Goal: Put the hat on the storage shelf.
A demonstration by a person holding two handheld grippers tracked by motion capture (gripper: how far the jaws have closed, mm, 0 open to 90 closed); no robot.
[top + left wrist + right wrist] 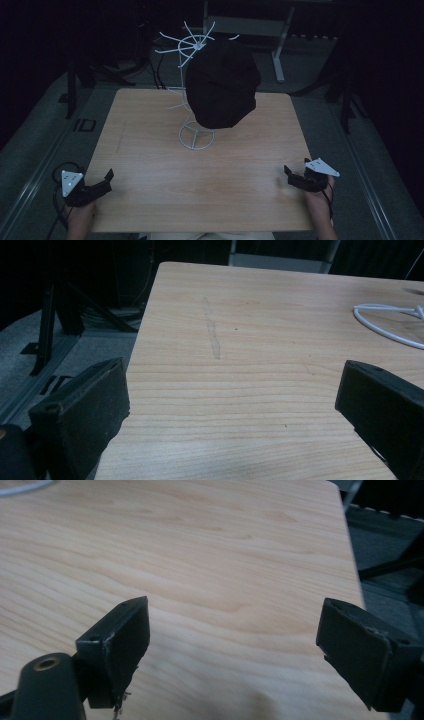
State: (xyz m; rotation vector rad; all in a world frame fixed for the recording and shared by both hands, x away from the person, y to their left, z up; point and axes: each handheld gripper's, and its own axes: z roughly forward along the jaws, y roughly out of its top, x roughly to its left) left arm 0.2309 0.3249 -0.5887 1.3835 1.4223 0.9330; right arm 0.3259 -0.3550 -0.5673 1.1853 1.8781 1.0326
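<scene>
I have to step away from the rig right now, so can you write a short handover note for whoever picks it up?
Left gripper: open, holding nothing, at the near left corner of the light wooden table.
Right gripper: open, holding nothing, at the near right edge.
Black fabric cap: hangs on the white wire stand, which sits upright mid-table toward the far side, well away from both grippers.
Done: nothing can be judged finished; the cap is on the stand and untouched.
Left: any handling of the cap or stand; a reach forward toward the middle would likely come first.
</scene>
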